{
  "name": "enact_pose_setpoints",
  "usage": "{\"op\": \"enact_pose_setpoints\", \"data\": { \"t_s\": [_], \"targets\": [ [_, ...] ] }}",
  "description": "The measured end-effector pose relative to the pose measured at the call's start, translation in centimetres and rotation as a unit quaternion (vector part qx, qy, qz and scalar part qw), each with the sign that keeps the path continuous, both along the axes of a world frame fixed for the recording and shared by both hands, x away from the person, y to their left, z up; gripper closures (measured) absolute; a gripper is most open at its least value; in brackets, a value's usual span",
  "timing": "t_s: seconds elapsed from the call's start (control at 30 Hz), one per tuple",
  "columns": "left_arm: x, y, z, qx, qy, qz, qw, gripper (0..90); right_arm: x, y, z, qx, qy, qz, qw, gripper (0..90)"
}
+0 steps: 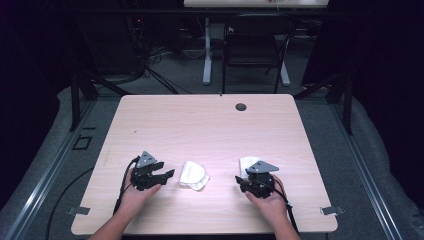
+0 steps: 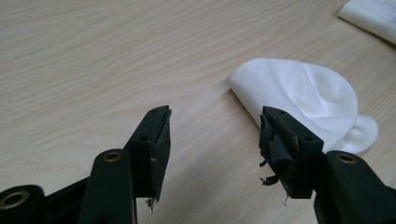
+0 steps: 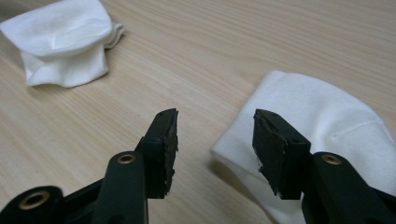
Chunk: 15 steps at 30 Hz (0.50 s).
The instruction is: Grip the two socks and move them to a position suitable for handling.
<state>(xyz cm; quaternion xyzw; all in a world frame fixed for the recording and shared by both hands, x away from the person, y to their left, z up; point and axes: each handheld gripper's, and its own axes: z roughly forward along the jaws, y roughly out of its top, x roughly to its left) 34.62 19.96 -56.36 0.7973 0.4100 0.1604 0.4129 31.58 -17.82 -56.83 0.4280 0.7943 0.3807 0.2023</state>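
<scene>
Two white folded cloths lie on the pale wooden table (image 1: 210,125). One cloth (image 1: 194,175) sits between my hands and shows rounded and folded (image 2: 303,98) just right of and beyond my left gripper (image 2: 215,121), whose jaws stand open and empty. In the high view that left gripper (image 1: 167,175) points right toward the cloth. The second cloth (image 1: 248,164) lies partly under my right gripper (image 1: 241,181). Its corner (image 3: 322,121) sits beneath the right-hand jaw of my right gripper (image 3: 215,122), which is open with nothing pressed between its pads. The middle cloth (image 3: 65,42) appears farther off.
A round cable hole (image 1: 241,106) is near the table's far edge. Beyond the table stand a dark chair (image 1: 255,50) and a white desk leg (image 1: 207,55), with cables on the floor. The second cloth's edge (image 2: 373,16) shows at the top right of the left gripper view.
</scene>
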Motion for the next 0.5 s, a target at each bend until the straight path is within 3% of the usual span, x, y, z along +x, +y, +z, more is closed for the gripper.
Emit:
{"op": "enact_pose_setpoints", "data": {
  "t_s": [0.13, 0.23, 0.5],
  "targets": [
    [0.1, 0.0, 0.0, 0.000, 0.002, -0.001, 1.0000, 43.8, 0.2, -0.3, 0.0, -0.001, 0.006, -0.014, 0.9999, 49.2],
    [-0.2, 0.0, 0.0, 0.004, 0.005, -0.003, 1.0000, 44.0, 0.2, -0.4, 0.3, 0.011, 0.000, -0.023, 0.9997, 49.0],
    [-1.3, -1.2, 0.6, 0.027, -0.008, -0.019, 0.9994, 44.9, 0.1, 0.2, 0.2, 0.006, 0.010, -0.008, 0.9999, 46.9]
  ]
}}
